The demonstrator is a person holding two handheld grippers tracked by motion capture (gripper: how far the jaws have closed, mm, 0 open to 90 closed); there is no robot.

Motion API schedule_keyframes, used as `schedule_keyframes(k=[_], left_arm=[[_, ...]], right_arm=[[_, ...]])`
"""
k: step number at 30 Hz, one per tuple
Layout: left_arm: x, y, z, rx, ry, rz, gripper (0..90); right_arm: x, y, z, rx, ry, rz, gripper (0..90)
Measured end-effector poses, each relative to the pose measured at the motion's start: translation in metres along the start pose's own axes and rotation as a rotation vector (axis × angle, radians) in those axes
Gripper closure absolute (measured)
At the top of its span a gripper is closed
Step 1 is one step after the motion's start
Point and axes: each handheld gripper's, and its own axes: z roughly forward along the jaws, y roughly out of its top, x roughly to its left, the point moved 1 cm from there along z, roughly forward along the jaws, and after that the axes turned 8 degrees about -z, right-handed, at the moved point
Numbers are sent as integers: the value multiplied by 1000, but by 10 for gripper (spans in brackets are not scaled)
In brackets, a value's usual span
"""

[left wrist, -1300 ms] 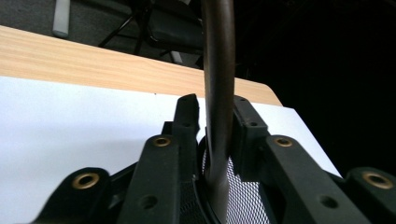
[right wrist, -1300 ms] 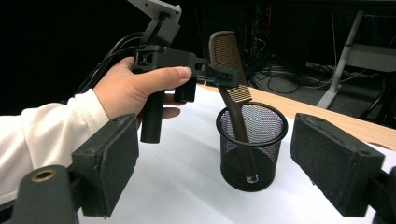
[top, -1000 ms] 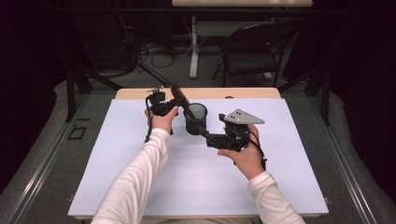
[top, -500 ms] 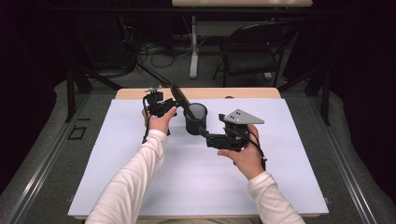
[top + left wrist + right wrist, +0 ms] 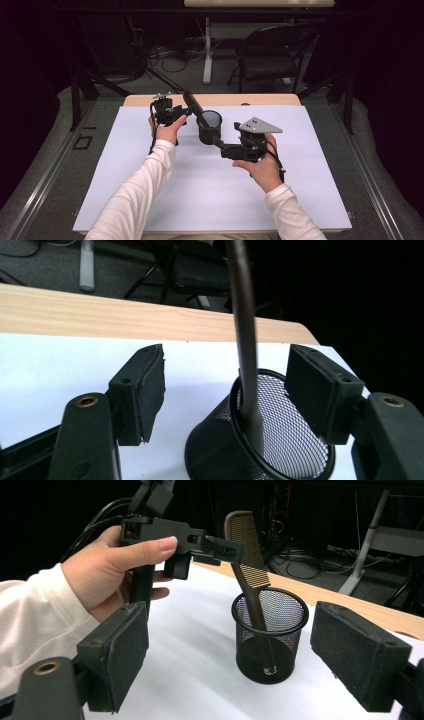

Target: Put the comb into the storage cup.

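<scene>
A brown comb (image 5: 248, 555) stands handle-down in a black mesh cup (image 5: 270, 635) on the white-covered bench (image 5: 210, 195). The left gripper (image 5: 225, 390) has just been opening its jaws; they stand apart either side of the comb's handle, pads clear of it. The right gripper (image 5: 227, 650), jaws open and empty, sits at the cup's four o'clock in the high view.

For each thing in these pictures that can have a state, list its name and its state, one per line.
comb: standing tilted in the cup, handle down, leaning on the rim, released.
mesh cup: upright on the white sheet, holding the comb.
left tool: jaws just opened, apart either side of the comb.
right tool: open, near the cup, gripping nothing.
</scene>
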Motion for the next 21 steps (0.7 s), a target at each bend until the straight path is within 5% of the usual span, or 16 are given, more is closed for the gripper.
schedule_keyframes(k=[7,13,18,21], left_arm=[[-5,2,-11,-7,17,80,330],[-4,3,-20,10,10,103,332],[-8,4,-30,5,42,196,333],[-8,4,-37,-7,36,208,295]], right_arm=[[-1,0,-1,2,-3,3,154],[-1,0,0,3,-1,4,154],[-1,-1,1,10,-1,3,153],[-1,-1,1,13,-6,0,152]])
